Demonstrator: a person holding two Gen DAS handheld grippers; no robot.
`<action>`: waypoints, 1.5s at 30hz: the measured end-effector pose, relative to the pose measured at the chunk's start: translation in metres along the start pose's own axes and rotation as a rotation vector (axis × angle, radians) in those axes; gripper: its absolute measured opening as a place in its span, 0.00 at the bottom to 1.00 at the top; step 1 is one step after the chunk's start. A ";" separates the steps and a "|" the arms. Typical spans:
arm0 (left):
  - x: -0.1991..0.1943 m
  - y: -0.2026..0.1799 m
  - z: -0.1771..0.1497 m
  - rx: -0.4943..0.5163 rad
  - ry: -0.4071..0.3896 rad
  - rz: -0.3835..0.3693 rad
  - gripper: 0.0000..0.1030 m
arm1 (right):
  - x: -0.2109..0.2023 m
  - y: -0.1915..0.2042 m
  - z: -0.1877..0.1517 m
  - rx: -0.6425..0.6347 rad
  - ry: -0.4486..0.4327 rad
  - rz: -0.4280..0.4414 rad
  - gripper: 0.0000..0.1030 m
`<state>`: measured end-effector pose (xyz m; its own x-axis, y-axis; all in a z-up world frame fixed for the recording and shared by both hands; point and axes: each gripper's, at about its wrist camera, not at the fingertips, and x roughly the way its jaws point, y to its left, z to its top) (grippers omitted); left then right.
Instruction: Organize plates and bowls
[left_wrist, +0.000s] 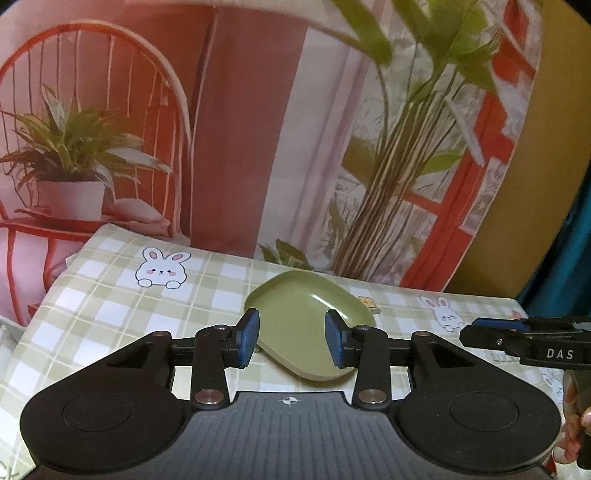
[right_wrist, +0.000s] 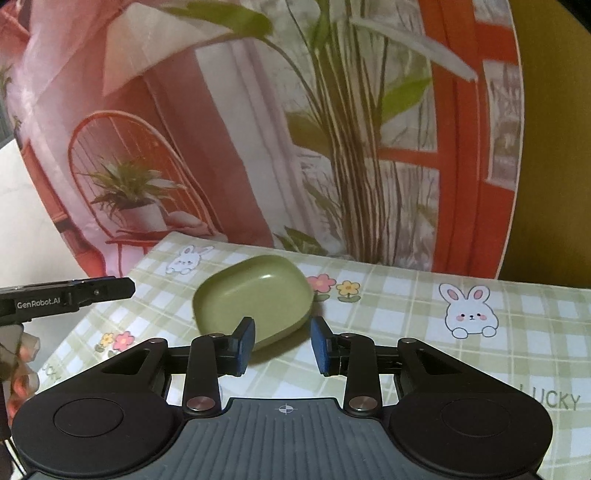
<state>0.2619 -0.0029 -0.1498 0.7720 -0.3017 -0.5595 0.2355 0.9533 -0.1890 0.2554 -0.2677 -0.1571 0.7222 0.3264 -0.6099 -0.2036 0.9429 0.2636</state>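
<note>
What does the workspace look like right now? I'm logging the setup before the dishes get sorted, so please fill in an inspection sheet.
Surface: table under a green checked tablecloth printed with bunnies and flowers.
Job's things: one green plate lying flat on the cloth; no bowls or other plates seen.
Clutter: nothing seen.
Grippers: left gripper open, held in front of the plate's near edge, gripping nothing; right gripper open, near the plate's near right corner, gripping nothing.
Cables: nothing seen.
Surroundings: printed backdrop behind the table showing a red chair, potted plants and a red window frame; yellow wall to the right.
</note>
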 end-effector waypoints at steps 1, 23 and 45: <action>0.007 0.001 0.000 -0.002 0.009 0.005 0.40 | 0.005 -0.001 0.000 0.007 0.006 0.004 0.30; 0.103 0.030 -0.004 -0.079 0.119 0.050 0.39 | 0.109 -0.032 0.018 0.158 0.126 0.011 0.31; 0.118 0.029 -0.016 -0.109 0.160 0.034 0.19 | 0.145 -0.035 0.013 0.235 0.181 0.007 0.21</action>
<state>0.3504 -0.0114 -0.2340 0.6728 -0.2758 -0.6865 0.1390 0.9585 -0.2489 0.3756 -0.2542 -0.2453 0.5876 0.3593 -0.7250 -0.0346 0.9064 0.4211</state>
